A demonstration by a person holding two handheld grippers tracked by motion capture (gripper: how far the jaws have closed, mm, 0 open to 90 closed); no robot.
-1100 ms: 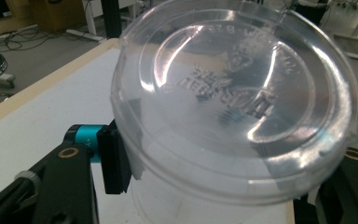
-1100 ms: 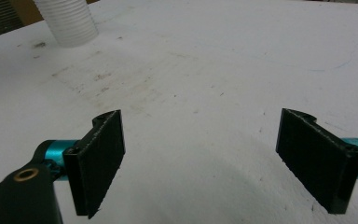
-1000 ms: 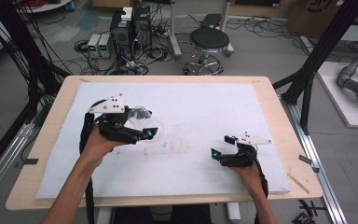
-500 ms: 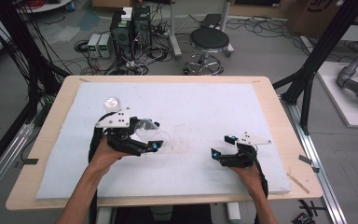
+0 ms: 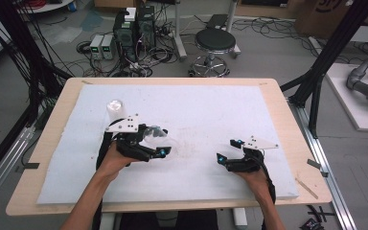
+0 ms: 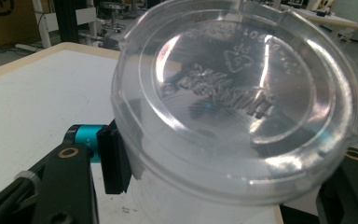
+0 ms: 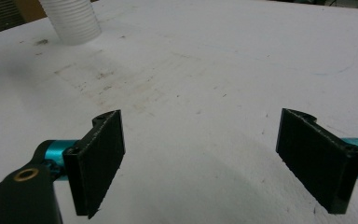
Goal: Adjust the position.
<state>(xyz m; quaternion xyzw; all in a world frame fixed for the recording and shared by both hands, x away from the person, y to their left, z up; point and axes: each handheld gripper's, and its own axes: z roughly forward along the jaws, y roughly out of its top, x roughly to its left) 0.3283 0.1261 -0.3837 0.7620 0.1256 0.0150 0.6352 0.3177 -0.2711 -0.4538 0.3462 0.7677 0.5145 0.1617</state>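
Note:
My left gripper (image 5: 159, 143) is shut on a clear plastic cup (image 5: 154, 136), held on its side just above the white mat (image 5: 211, 108). In the left gripper view the cup (image 6: 242, 98) shows its embossed base toward the camera, squeezed between the two black jaws of the left gripper (image 6: 233, 175). A second clear cup (image 5: 115, 108) stands on the mat behind the left hand; in the right gripper view this ribbed cup (image 7: 72, 21) sits at the far upper left. My right gripper (image 5: 228, 150) rests low over the mat at the front right. Its jaws are wide open, and the right gripper (image 7: 200, 158) holds nothing.
The mat covers a wooden table (image 5: 287, 120). A stool (image 5: 214, 43) and computer boxes (image 5: 134, 24) with cables stand on the floor beyond the far edge. Black frame posts (image 5: 316, 91) rise at both sides.
My left gripper has moved nearer and to the right with a clear cup in it, leaving the other cup standing behind. The right gripper has stayed put.

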